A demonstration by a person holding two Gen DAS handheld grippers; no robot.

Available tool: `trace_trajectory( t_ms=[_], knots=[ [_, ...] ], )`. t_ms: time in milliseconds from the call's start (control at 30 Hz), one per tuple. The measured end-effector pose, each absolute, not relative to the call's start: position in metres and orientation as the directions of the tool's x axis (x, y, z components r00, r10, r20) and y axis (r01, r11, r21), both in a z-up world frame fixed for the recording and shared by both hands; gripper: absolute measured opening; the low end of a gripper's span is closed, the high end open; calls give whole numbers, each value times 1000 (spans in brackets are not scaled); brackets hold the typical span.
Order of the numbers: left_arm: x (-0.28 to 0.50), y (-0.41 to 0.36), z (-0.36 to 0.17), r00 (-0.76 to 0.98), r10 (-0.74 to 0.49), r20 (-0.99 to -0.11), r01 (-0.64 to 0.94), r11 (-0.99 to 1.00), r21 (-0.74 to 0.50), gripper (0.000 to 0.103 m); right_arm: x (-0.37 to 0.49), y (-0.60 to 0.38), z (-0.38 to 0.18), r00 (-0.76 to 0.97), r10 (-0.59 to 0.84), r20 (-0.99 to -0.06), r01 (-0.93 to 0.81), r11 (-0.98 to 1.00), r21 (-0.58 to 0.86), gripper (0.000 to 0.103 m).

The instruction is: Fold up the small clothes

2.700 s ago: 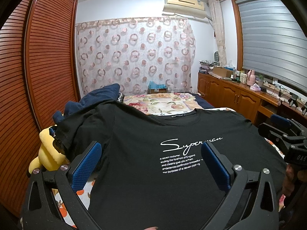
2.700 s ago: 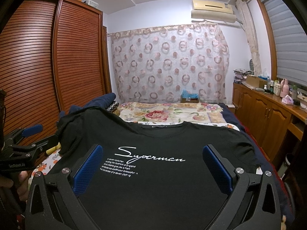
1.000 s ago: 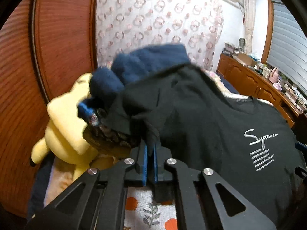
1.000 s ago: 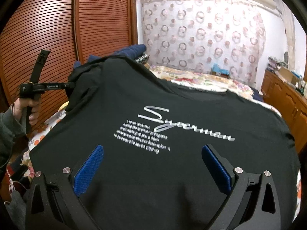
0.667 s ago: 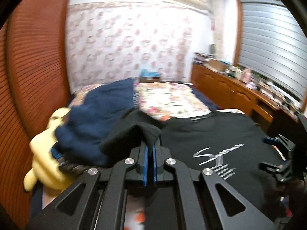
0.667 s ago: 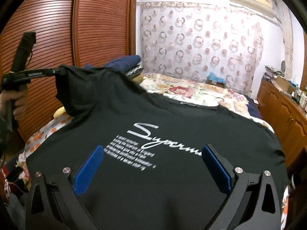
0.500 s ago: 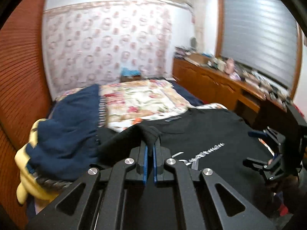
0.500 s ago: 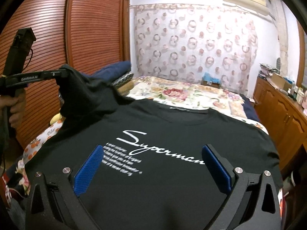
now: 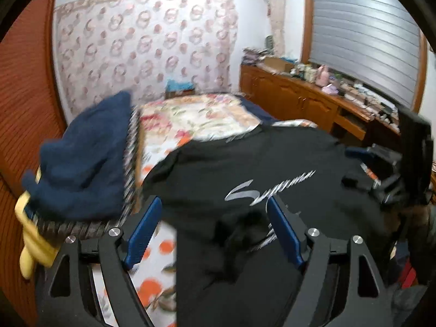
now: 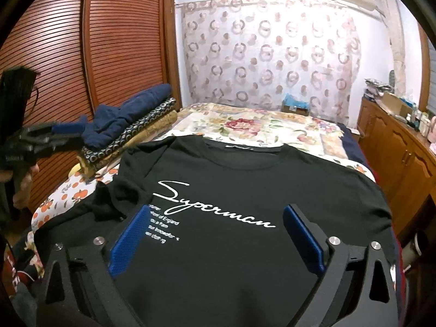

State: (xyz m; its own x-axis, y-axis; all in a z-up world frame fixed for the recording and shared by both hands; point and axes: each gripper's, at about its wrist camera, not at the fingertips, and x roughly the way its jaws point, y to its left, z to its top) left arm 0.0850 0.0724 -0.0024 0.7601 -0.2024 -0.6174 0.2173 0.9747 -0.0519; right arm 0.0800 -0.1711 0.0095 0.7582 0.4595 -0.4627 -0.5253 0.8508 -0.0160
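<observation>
A black T-shirt (image 10: 245, 190) with white "Superman" script lies face up on the bed; it also shows in the left wrist view (image 9: 245, 174). Its left sleeve (image 10: 114, 201) lies folded in over the chest beside the print. My left gripper (image 9: 214, 226) is open and empty, hovering above that folded sleeve (image 9: 245, 231). It also shows at the left edge of the right wrist view (image 10: 54, 133). My right gripper (image 10: 216, 234) is open and empty over the shirt's lower front. It shows at the right of the left wrist view (image 9: 381, 174).
A stack of folded clothes with a navy garment (image 10: 128, 120) on top lies at the bed's left side, by a yellow plush toy (image 9: 27, 245). A wooden wardrobe (image 10: 81, 54) stands on the left, a wooden cabinet (image 10: 403, 158) on the right. A floral quilt (image 10: 259, 128) covers the far bed.
My left gripper carried the left sleeve rightward over the shirt, then opened and let it drop onto the chest. My right gripper stayed open above the shirt's lower part.
</observation>
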Motion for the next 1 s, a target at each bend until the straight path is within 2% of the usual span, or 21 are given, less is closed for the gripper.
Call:
trace_trajectory(
  t_ms=[167, 333, 600, 633, 767, 1000],
  knots=[
    [79, 101, -44, 712, -139, -689, 139, 989, -55, 80, 95, -148, 11, 700, 522, -487, -602, 798, -9, 84],
    [88, 109, -74, 651, -102, -752, 112, 993, -38, 80, 112, -117, 13, 638, 586, -499, -675, 738, 4, 82],
    [97, 104, -94, 614, -94, -783, 122, 992, -23, 82, 148, -62, 14, 565, 622, -542, -755, 654, -36, 66],
    [97, 107, -95, 615, -94, -783, 120, 992, -25, 85, 154, -57, 12, 553, 624, -551, -763, 645, -36, 61],
    [97, 112, -100, 609, -78, -789, 99, 995, -23, 103, 173, -39, 3, 504, 628, -593, -794, 608, -32, 56],
    [97, 114, -101, 610, -79, -789, 99, 995, -23, 103, 184, -10, -17, 452, 583, -676, -820, 569, -59, 39]
  ],
)
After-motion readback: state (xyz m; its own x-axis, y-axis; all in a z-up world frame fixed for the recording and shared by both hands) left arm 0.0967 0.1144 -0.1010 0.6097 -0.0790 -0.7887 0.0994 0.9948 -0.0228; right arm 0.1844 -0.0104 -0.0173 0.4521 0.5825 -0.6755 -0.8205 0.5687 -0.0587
